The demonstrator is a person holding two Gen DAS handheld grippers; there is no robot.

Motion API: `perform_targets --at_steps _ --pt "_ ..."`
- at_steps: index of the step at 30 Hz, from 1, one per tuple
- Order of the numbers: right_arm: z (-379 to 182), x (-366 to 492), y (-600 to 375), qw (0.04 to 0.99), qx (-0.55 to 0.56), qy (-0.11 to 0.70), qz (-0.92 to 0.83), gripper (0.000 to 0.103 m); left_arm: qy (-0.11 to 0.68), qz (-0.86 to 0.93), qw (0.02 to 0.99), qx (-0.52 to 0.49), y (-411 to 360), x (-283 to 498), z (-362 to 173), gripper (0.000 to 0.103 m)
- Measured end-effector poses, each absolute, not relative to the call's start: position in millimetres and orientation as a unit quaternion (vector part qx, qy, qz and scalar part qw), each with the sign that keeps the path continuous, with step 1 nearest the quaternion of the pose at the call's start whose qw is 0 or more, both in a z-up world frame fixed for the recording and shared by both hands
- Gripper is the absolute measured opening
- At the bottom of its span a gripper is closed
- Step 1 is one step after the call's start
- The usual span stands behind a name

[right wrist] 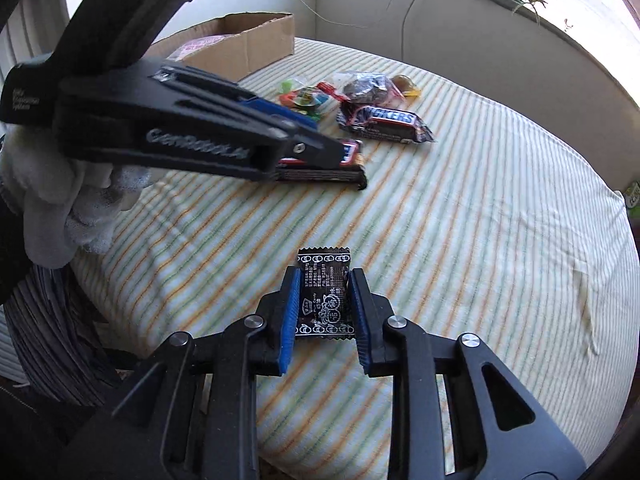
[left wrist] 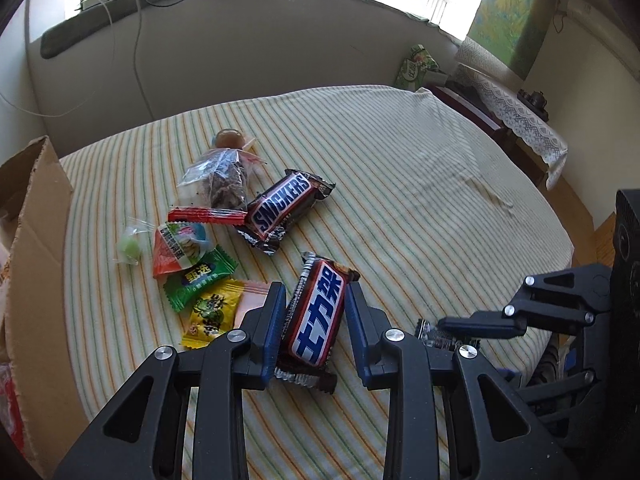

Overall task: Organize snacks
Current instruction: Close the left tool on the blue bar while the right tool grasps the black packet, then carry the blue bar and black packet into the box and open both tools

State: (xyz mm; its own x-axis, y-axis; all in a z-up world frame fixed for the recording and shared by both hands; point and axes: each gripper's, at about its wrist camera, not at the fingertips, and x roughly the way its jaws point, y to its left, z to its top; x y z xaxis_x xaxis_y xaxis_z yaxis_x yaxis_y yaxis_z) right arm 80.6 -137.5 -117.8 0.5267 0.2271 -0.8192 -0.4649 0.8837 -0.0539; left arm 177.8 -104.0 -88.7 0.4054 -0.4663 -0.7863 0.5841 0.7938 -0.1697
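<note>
1. Striped cloth [left wrist: 400,160], cream with green and orange lines, covers the round table that carries everything.
2. Cardboard box [left wrist: 36,264], brown, flaps up, stands at the table's left edge in the left wrist view.
3. Left gripper [left wrist: 316,304], black with blue pads, is held in a white-gloved hand [right wrist: 60,208]. Its jaws stand around the nearer Snickers bar; the left pad looks to touch the wrapper, a slim gap shows at the right one, so a firm grip cannot be told.
4. Right gripper [right wrist: 324,296], same make, is clamped on the black sachet near the table's near edge, well apart from the pile.
5. Nearer Snickers bar [left wrist: 316,320], brown wrapper with white Chinese lettering on blue, lies lengthwise between the left pads.
6. Second Snickers bar [left wrist: 280,208], Latin lettering, lies beyond it toward the table's middle.
7. Clear bag of dark pieces [left wrist: 220,184], red-sealed, touches the second bar's left side.
8. Small sweets: orange-and-white packet [left wrist: 180,248], green wrapper [left wrist: 200,280], yellow wrapper [left wrist: 212,312], pale green candy [left wrist: 130,246], clustered left of the left gripper.
9. Black sachet [right wrist: 325,296], white print, crimped ends, sits flat between the right pads.
</note>
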Motion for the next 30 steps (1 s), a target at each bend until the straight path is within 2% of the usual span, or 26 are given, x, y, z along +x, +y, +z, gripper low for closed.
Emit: perform_targets --at_steps 7,10,21,30 --pt "-114.3 93.4 -166.9 0.869 -0.111 0.449 0.174 0.026 0.438 -0.300 0.840 0.112 -120.8 167.7 -95.8 0.030" --pt "-116.2 96.5 -170.2 0.872 -0.106 0.445 0.173 0.025 0.435 -0.288 0.845 0.118 -122.1 167.0 -97.3 0.027" --pt "-104.2 104.6 -170.6 0.881 -0.103 0.428 0.173 0.025 0.411 -0.276 0.865 0.082 -104.9 167.9 -80.2 0.027" --pt "-71.4 133.1 -150.0 0.894 -0.096 0.395 0.188 0.025 0.365 -0.248 0.896 0.039 -71.9 170.8 -47.1 0.027"
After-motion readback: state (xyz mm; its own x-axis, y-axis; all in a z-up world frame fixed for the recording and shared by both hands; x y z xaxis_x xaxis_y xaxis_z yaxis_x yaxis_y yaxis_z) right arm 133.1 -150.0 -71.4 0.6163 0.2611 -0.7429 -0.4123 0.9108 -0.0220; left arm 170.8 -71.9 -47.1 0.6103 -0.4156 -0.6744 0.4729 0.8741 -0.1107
